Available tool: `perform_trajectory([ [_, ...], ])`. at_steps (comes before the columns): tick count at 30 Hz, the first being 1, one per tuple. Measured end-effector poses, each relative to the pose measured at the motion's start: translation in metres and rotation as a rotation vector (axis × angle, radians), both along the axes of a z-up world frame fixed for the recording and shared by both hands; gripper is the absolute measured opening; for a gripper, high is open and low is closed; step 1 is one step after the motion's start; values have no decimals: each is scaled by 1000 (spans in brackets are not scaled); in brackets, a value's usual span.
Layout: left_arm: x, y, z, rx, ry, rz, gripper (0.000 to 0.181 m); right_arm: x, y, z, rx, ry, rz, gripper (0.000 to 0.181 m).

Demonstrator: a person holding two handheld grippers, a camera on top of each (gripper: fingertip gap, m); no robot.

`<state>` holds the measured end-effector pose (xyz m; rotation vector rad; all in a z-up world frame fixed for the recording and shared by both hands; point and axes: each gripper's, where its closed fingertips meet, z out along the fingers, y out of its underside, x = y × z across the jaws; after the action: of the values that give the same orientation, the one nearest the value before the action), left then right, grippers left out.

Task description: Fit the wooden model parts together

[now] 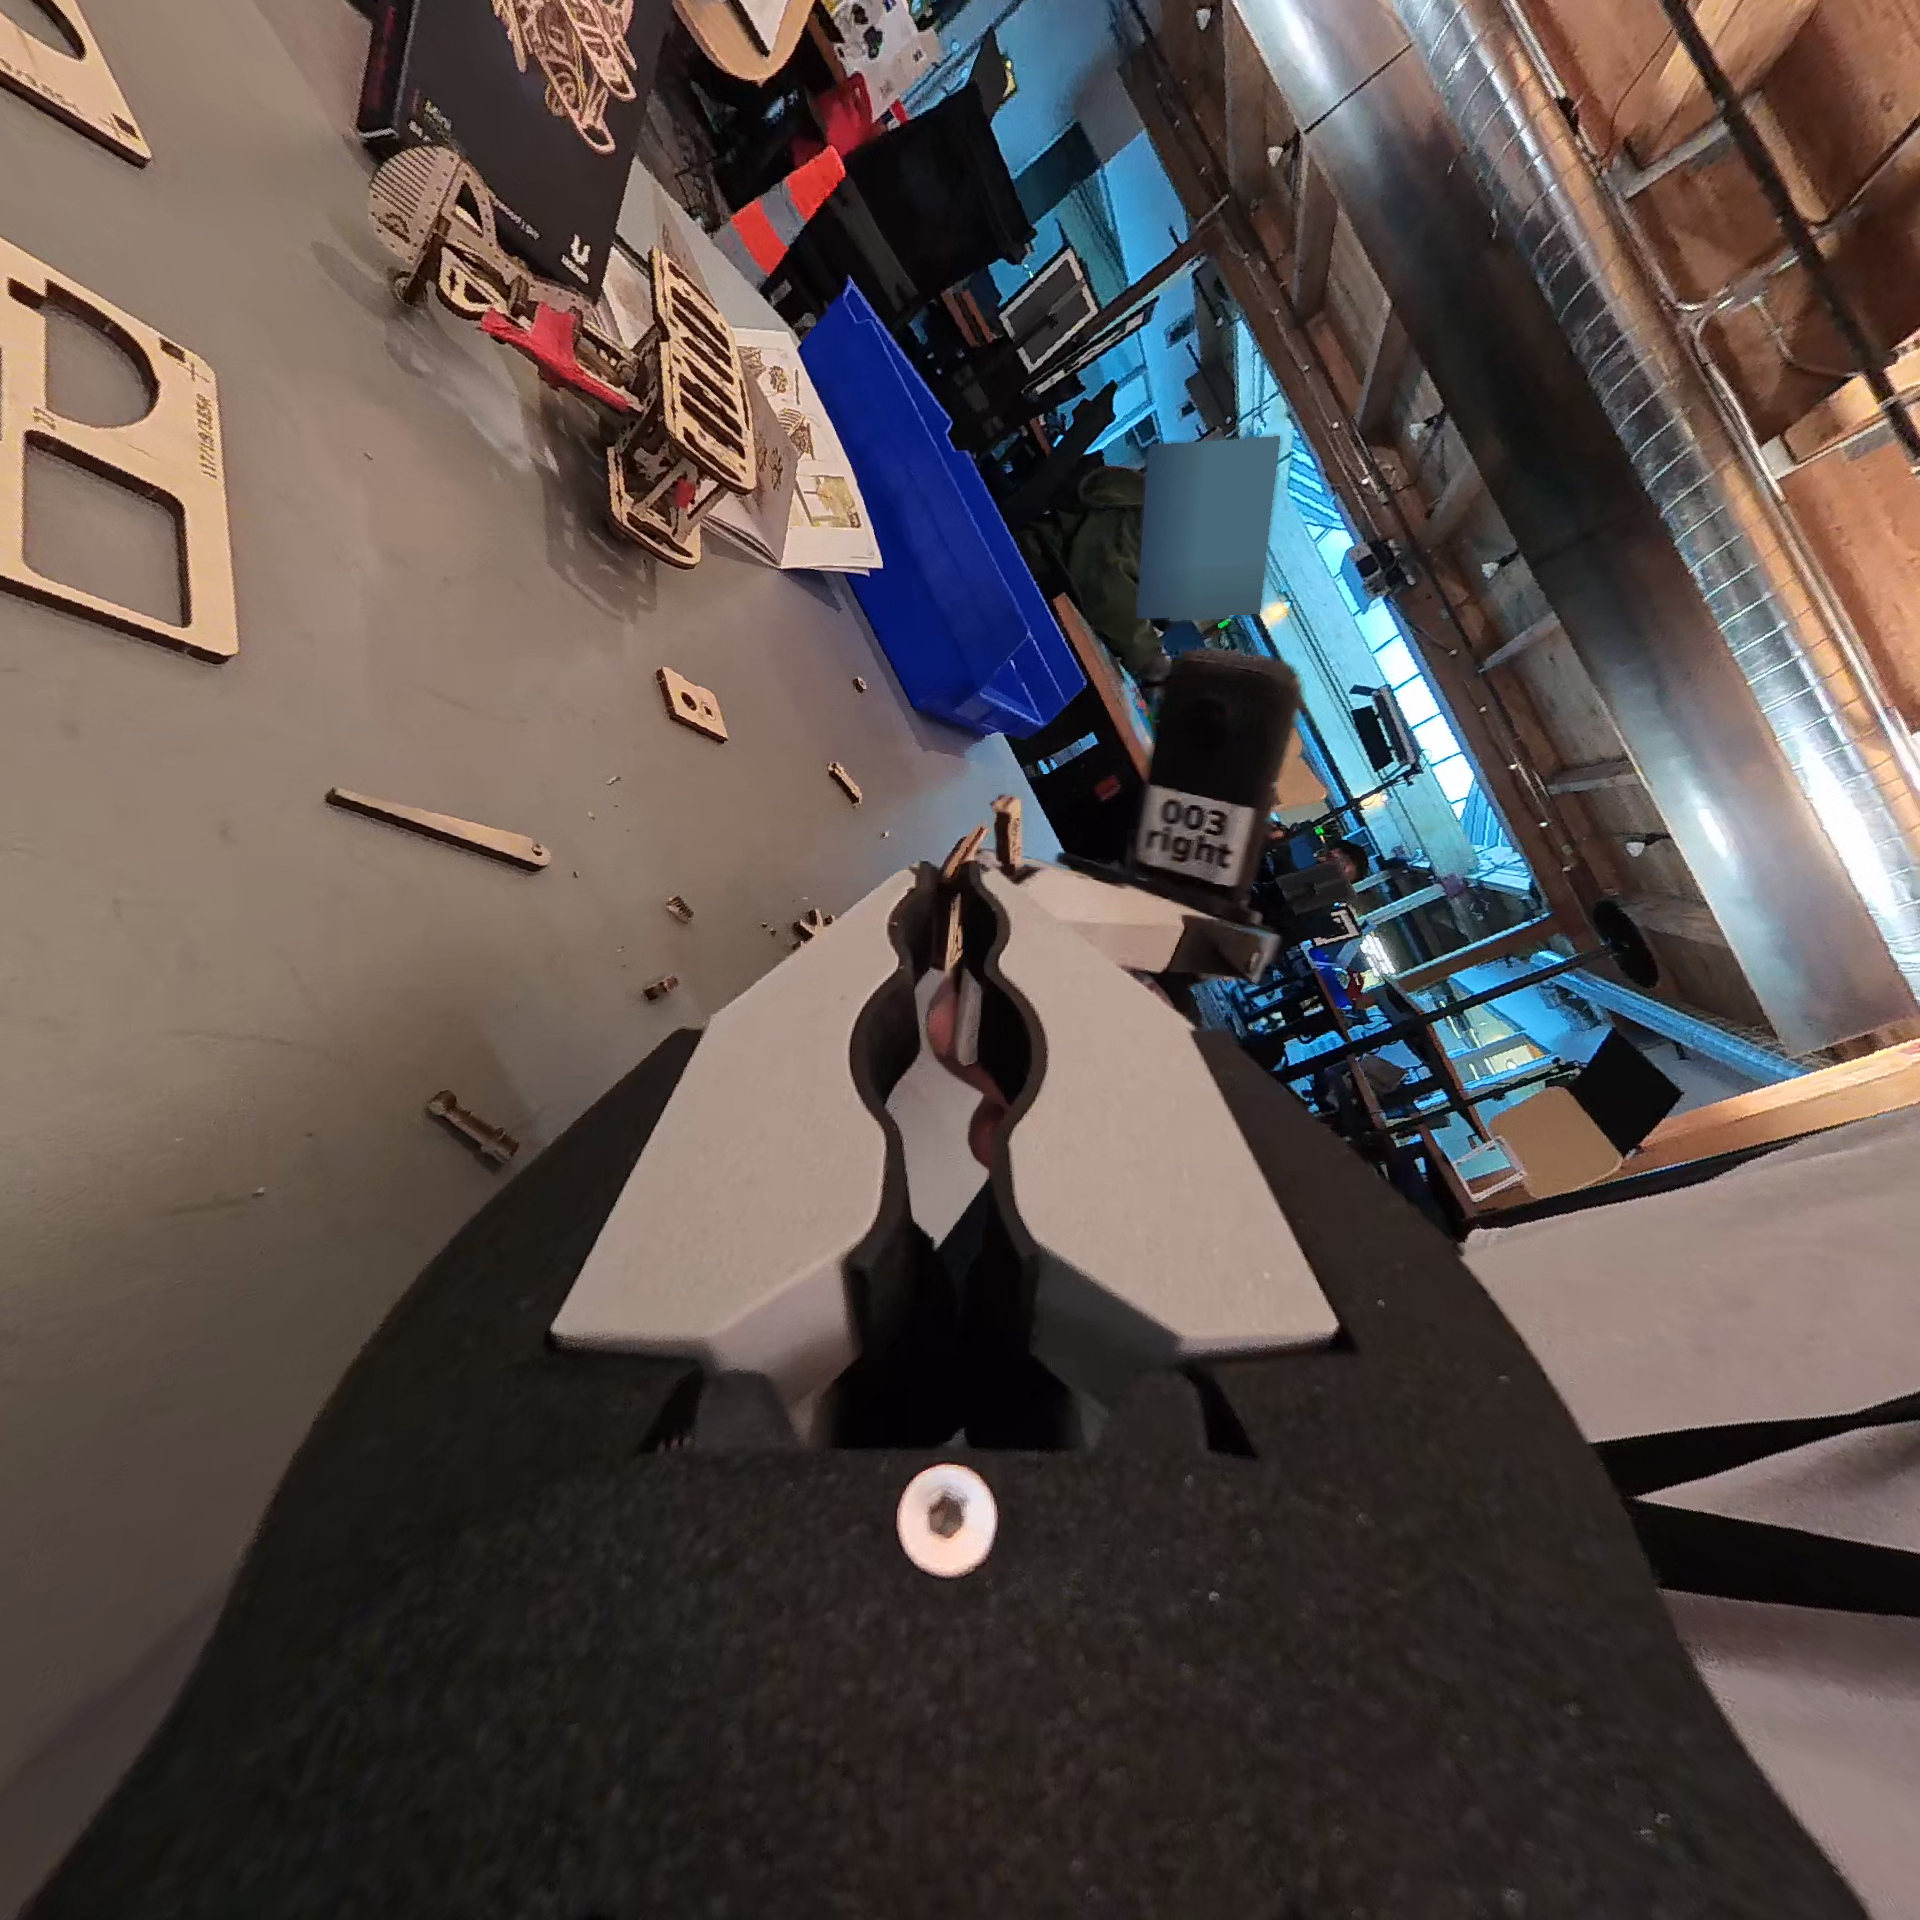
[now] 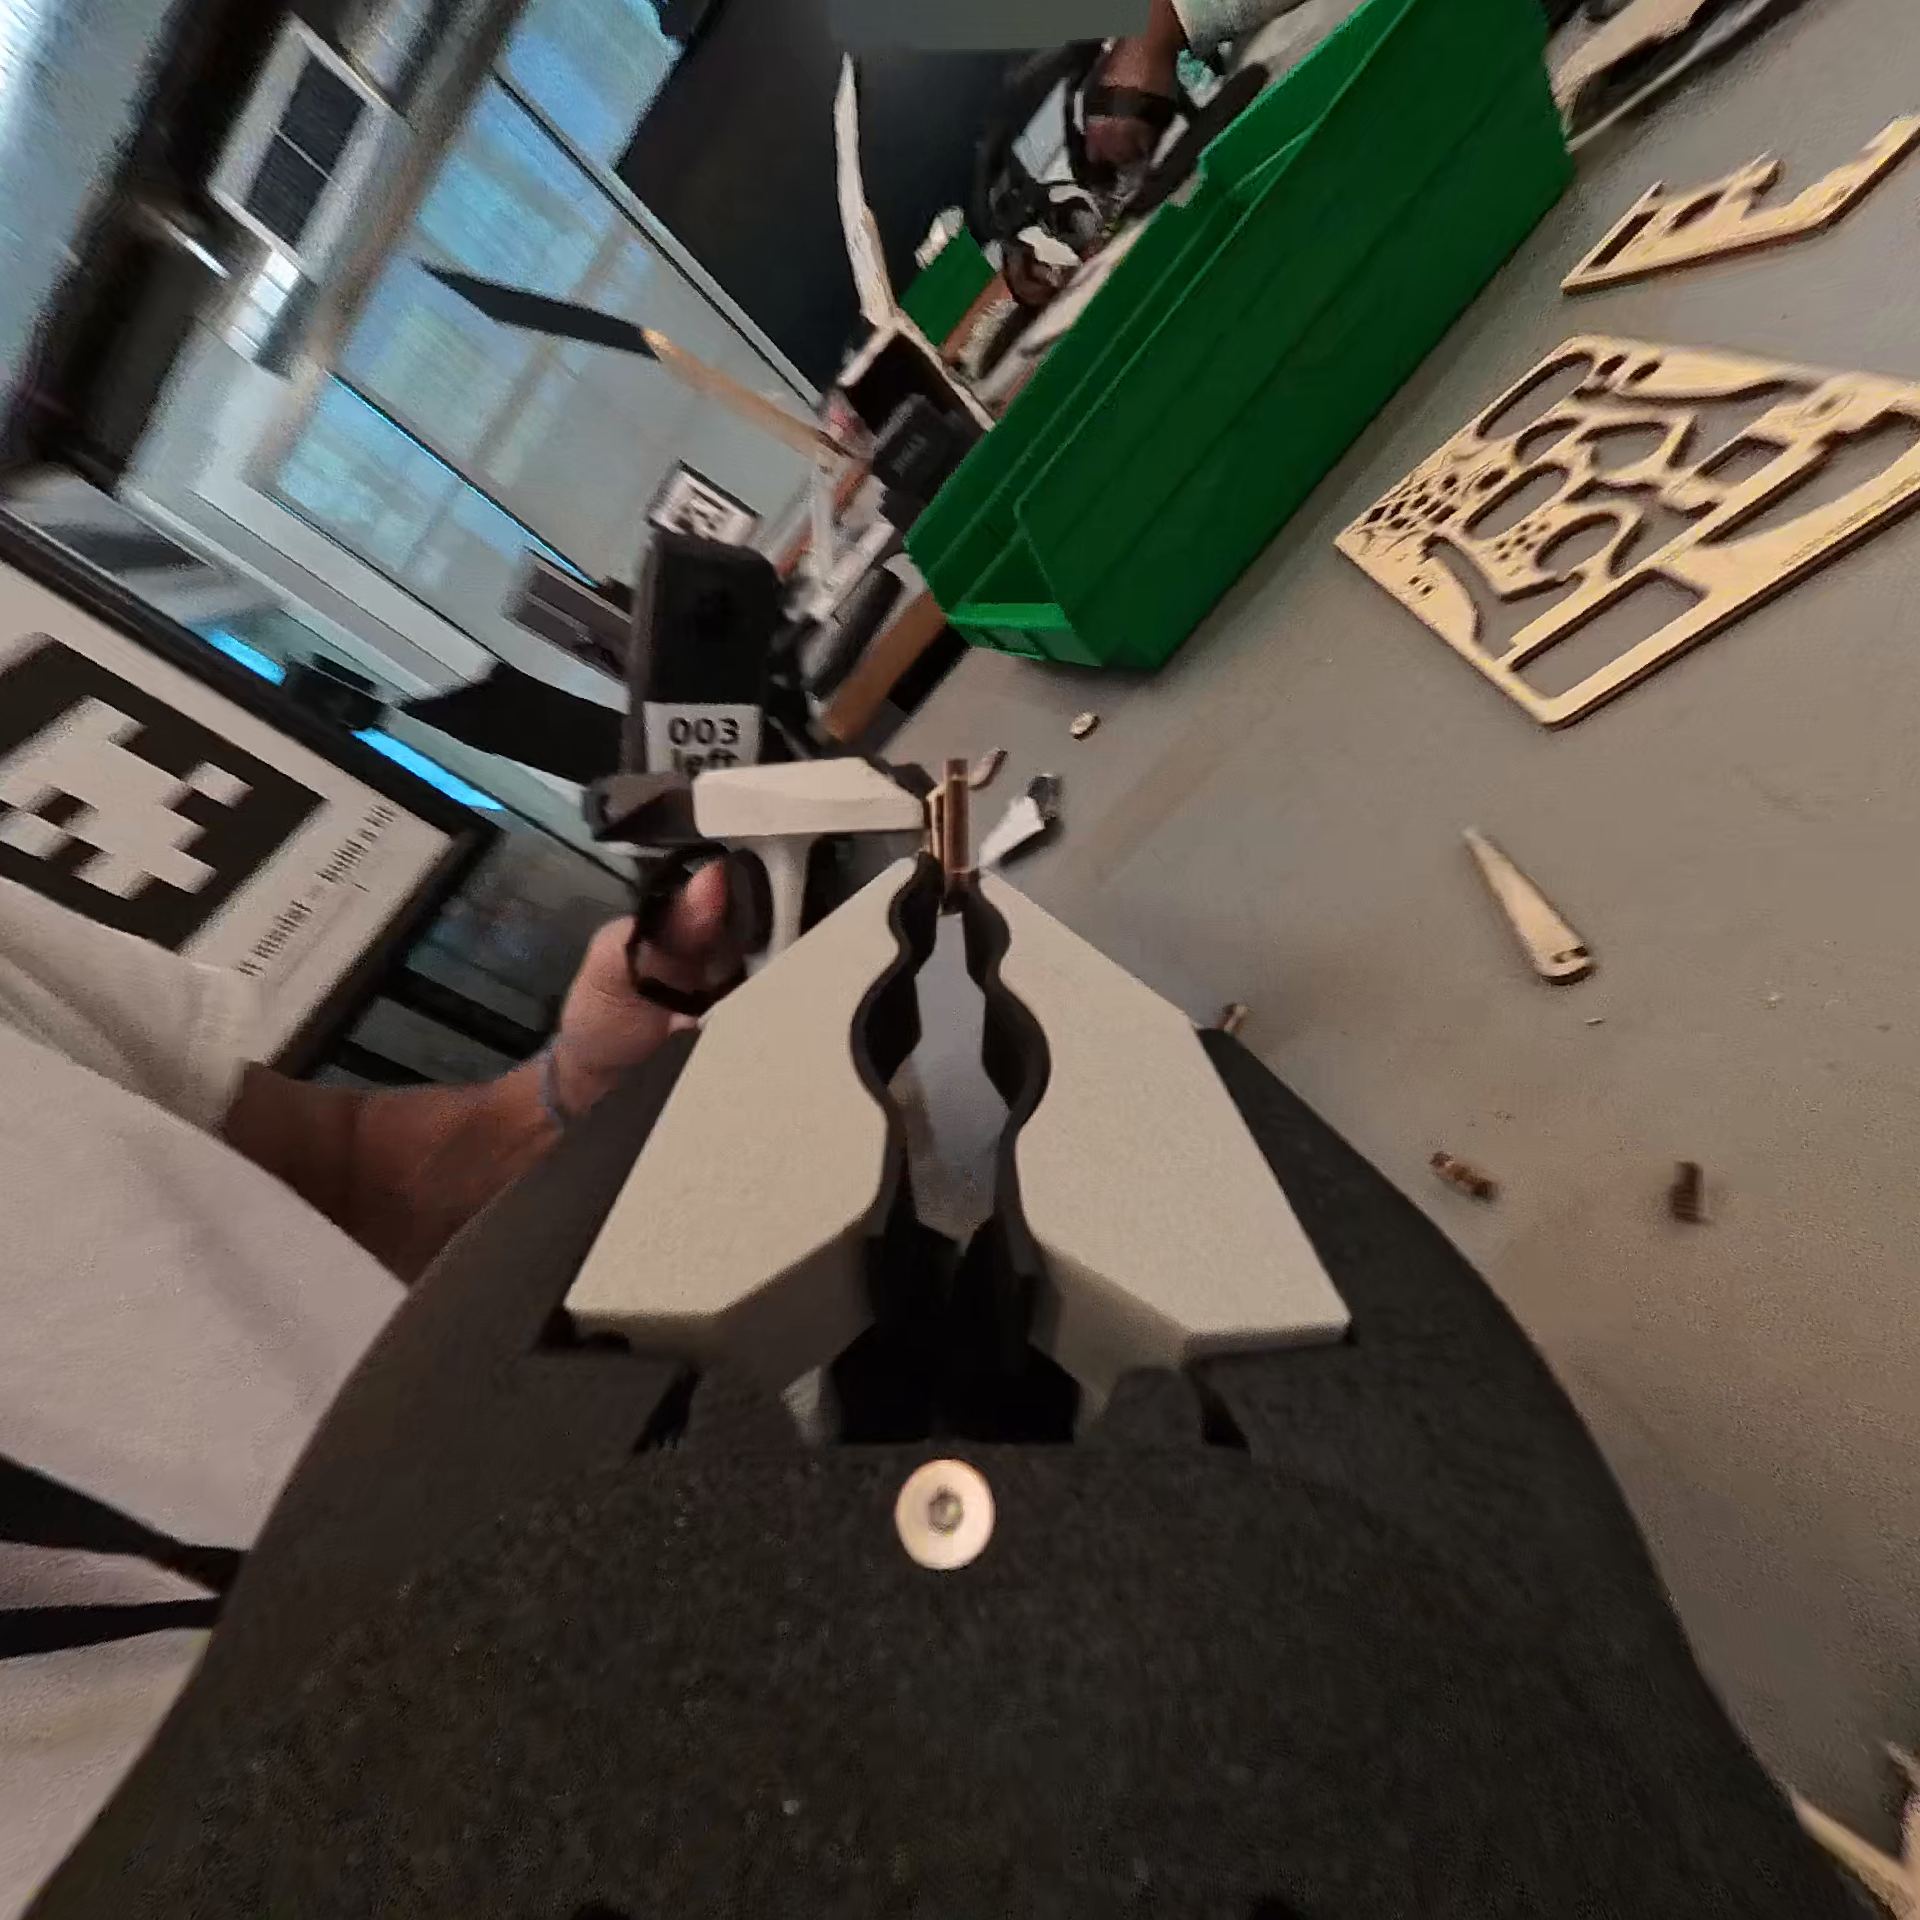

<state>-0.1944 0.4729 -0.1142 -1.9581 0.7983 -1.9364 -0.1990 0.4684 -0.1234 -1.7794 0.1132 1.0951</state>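
Note:
My left gripper [image 1: 954, 902] is shut on a small flat wooden part [image 1: 960, 871] held above the grey table. My right gripper [image 2: 948, 885] is shut on another small wooden part [image 2: 954, 826]. The two grippers meet tip to tip, and the two parts touch or overlap at the tips; I cannot tell whether they are joined. The right gripper shows in the left wrist view [image 1: 1101, 914], with its wooden part [image 1: 1006, 829] sticking up. The left gripper shows in the right wrist view [image 2: 914, 805], with a hand on its handle.
A half-built wooden model [image 1: 623, 384] stands by a black box [image 1: 520, 114], an open booklet [image 1: 800, 457] and a blue bin [image 1: 935, 540]. Punched-out wooden sheets [image 1: 104, 447] [image 2: 1642, 520], a wooden strip [image 1: 436, 828], a tapered piece [image 2: 1527, 909] and small bits lie about. A green bin [image 2: 1226, 405] stands behind. The grippers are tip to tip, or close to it. From either gripper's tips it is about 12 cm to the tapered piece [image 2: 1527, 909]. It turns up in the left wrist view [image 1: 478, 835] as well.

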Motion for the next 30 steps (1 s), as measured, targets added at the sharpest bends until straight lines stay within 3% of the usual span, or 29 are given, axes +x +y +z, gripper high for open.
perform_trajectory([
  [10, 4, 3, -9, 120, 65, 27, 1, 6, 4, -11, -51, -219, -88, 7],
  [13, 3, 5, -7, 33, 27, 12, 0, 7, 6, -6, -22, -131, -61, 9],
  [16, 4, 5, -7, 44, 32, 18, 0, 7, 6, -9, -38, -71, -48, 8],
  [24, 12, -4, -28, 157, 151, 38, 1, 14, 3, -34, -113, -519, -183, 2],
  [30, 6, 12, -26, 49, 95, 48, 0, 12, 6, -30, -81, -249, -151, 2],
])
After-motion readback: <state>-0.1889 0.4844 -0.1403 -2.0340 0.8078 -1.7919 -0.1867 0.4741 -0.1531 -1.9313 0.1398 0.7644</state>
